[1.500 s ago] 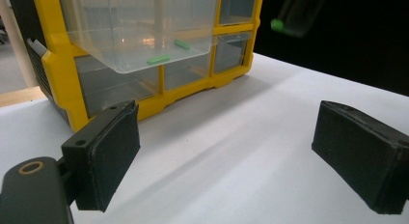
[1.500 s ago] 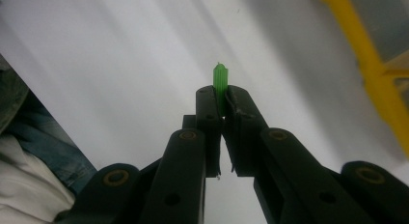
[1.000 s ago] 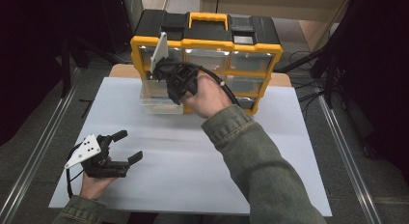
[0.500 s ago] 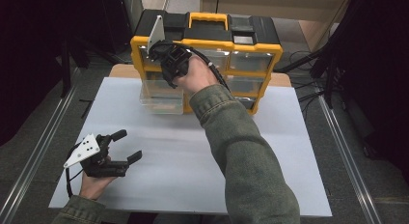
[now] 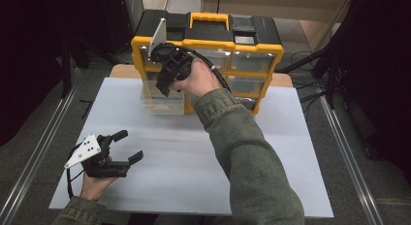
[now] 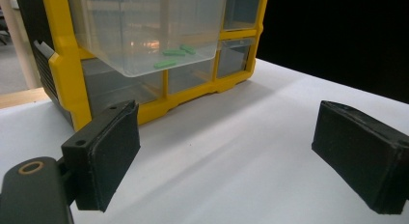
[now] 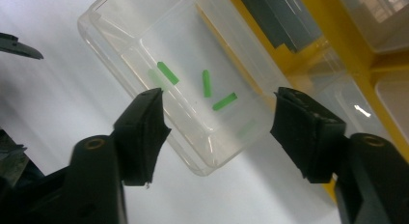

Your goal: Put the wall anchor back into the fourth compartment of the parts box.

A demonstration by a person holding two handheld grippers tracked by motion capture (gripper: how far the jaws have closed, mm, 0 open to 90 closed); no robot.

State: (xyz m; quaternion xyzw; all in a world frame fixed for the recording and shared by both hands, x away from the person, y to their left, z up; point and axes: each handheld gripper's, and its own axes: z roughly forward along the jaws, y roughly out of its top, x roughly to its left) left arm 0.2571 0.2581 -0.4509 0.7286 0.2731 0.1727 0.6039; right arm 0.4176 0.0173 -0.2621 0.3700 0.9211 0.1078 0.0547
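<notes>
A yellow and black organiser box [image 5: 208, 45] with clear drawers stands at the back of the white table. One clear drawer [image 5: 162, 100] is pulled out at its lower left and holds three small green pieces [image 7: 207, 84]. My right gripper [image 5: 165, 87] hovers just above that drawer, open and holding nothing. In the right gripper view the drawer [image 7: 144, 50] lies between and beyond its spread jaws [image 7: 226, 132]. My left gripper [image 5: 128, 146] rests low at the front left, open and empty. Its view faces the box [image 6: 62, 74] and the drawer [image 6: 144, 35], with the gripper [image 6: 236, 151] over bare table.
The white tabletop [image 5: 203, 152] spreads wide between the left gripper and the box. The right forearm in a green sleeve [image 5: 247, 157] crosses the middle of the table. Metal rails [image 5: 39, 152] run along both sides, and cables [image 5: 310, 84] trail at the right.
My right gripper has risen from the drawer's front toward the top of the box and then settled a little to the left above the drawer. The left gripper has stayed put.
</notes>
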